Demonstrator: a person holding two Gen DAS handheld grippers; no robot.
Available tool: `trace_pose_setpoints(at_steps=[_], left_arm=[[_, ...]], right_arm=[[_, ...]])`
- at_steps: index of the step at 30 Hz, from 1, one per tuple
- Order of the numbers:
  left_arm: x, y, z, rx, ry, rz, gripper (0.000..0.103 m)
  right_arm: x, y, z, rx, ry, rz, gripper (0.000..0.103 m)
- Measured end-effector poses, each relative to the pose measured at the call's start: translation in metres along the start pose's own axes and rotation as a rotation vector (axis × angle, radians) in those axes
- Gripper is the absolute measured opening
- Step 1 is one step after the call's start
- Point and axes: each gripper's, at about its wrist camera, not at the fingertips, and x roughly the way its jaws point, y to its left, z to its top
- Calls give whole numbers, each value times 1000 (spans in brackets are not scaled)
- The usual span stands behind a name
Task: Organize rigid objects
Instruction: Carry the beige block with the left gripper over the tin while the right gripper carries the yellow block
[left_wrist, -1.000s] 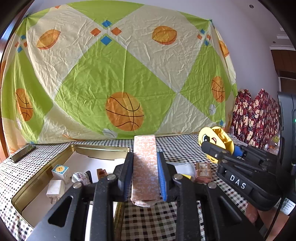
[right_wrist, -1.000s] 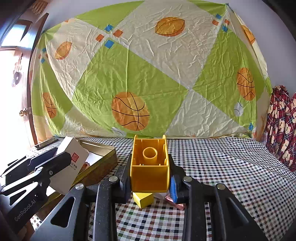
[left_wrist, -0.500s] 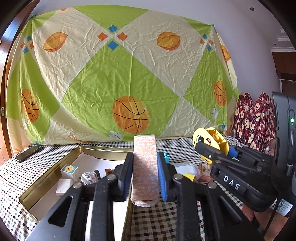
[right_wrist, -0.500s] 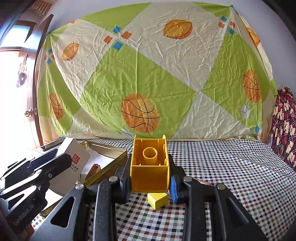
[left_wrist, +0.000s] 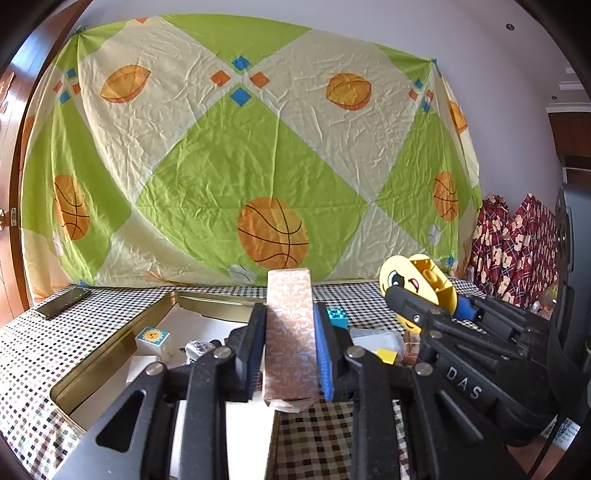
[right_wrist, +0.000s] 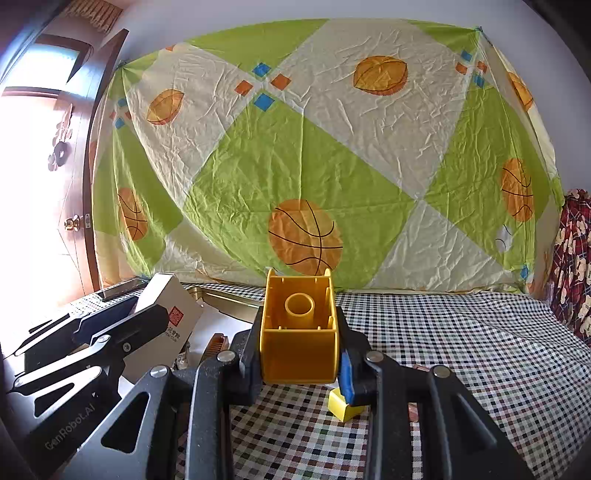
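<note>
My left gripper (left_wrist: 290, 339) is shut on a tall pink patterned box (left_wrist: 290, 332), held upright above the near right rim of the gold tin tray (left_wrist: 110, 354). In the tray lie a sun-printed cube (left_wrist: 152, 338) and several small items. My right gripper (right_wrist: 299, 343) is shut on a yellow toy block (right_wrist: 299, 332), hollow side toward the camera, above the checkered tablecloth (right_wrist: 461, 332). In the left wrist view the right gripper (left_wrist: 421, 299) sits to the right, showing the block's cartoon face (left_wrist: 399, 280). The right wrist view shows the left gripper (right_wrist: 122, 325) and its box (right_wrist: 166, 314) at left.
A small yellow piece (right_wrist: 345, 404) lies on the cloth under the right gripper. A blue brick (left_wrist: 337, 316), a white item (left_wrist: 376, 338) and a brown piece (left_wrist: 410, 356) lie right of the tray. A phone (left_wrist: 62, 302) rests far left. A basketball-print sheet (left_wrist: 273, 177) hangs behind.
Both grippers have shifted sideways with their loads still held: the tray sits further right in both views, and the small yellow piece now lies under the right gripper's right finger.
</note>
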Motion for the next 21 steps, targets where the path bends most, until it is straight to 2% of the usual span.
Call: trace_pose_setpoints(at_steps=[21], left_arm=[[-9,29,-1,-37,-12,38,24]], right_arm=[[1,43,-2,-54,-7,70,34]])
